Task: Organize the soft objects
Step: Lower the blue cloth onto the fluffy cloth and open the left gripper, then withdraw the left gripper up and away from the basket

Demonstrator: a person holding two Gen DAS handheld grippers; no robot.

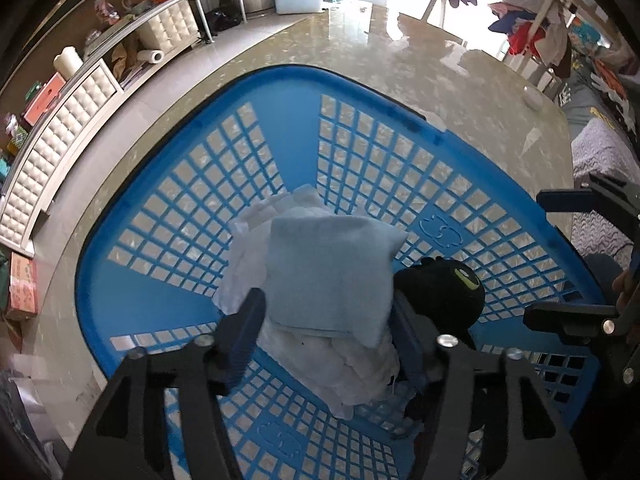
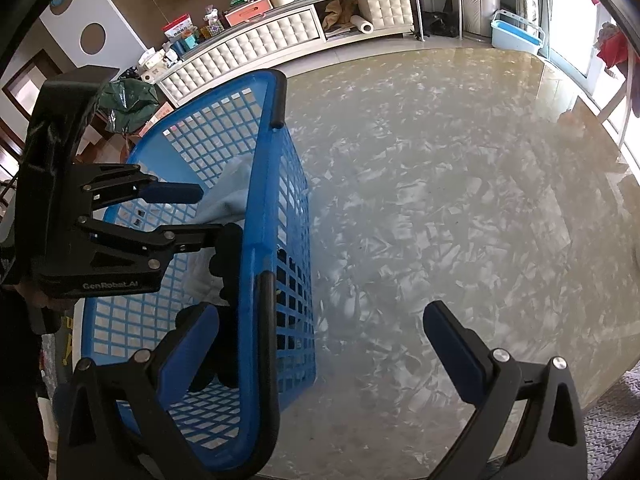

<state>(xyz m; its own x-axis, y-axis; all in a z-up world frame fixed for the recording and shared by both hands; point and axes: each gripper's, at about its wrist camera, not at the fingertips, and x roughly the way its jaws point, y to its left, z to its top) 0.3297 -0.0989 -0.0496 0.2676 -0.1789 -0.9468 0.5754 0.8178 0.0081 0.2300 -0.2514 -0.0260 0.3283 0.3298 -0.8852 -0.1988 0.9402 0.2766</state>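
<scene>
Blue basket [image 1: 296, 128]: plastic, lattice walls and floor, black handles; stands on the marbled worktop [image 1: 460, 92], toward its left and near part in the right wrist view [image 2: 276, 216].

White padded cloth [image 1: 248, 280]: bunched on the basket floor, left of centre, lowest layer of the pile.

Left tool [image 1: 326, 340]: over the basket interior, fingers spread, one to each side of the near end of the light blue pillow; whether the pads touch it cannot be told. Seen from the right wrist [image 2: 204, 210] it reaches in over the basket's left part.

Light blue pillow [image 1: 332, 276]: square, soft, lying on top of the white padded cloth inside the basket, tilted, near edge between the left tool's fingers. From the right wrist only a strip of it [image 2: 228, 196] shows over the rim.

Black plush toy [image 1: 444, 292]: yellow-green eye showing, in the basket just right of the pillow and touching it, partly behind the left tool's right finger.

Right tool [image 2: 320, 340]: fingers wide apart, holding nothing; its left finger [image 2: 188, 344] lies over the basket's near end, its right finger [image 2: 452, 344] over bare worktop, the basket's right wall and near handle between them.

Cabinet [image 2: 280, 36]: white, quilted front, on the far side of the room.
</scene>
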